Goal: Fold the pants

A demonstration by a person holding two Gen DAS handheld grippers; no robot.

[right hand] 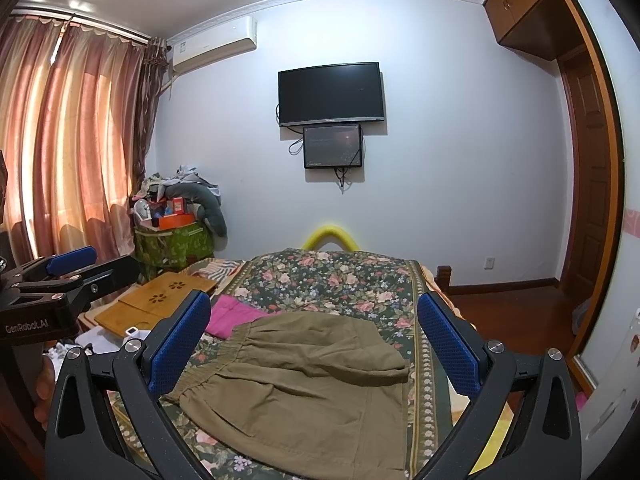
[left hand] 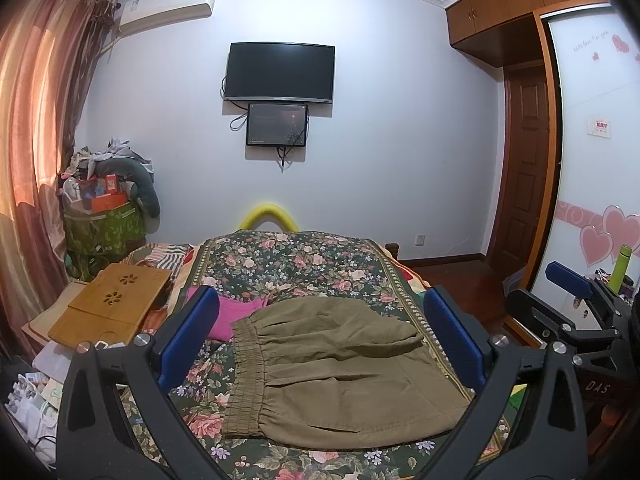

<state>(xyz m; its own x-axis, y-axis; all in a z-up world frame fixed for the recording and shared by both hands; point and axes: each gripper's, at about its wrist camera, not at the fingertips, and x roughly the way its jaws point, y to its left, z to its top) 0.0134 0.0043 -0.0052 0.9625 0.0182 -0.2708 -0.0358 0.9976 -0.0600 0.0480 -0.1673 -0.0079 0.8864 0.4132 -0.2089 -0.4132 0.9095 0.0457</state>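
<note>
Olive pants lie folded on the floral bedspread; left claw and right claw both hang spread apart, holding nothing.

A bedroom with pale lilac-white walls and a white ceiling moulding. A dark flat television hangs on the far wall, a smaller screen just beneath it. An air conditioner sits high up, beside pink curtains glowing with daylight. A bed with a floral cover fills the foreground. A wooden wardrobe and brown door stand opposite the curtains, above dark red wood flooring.
</note>
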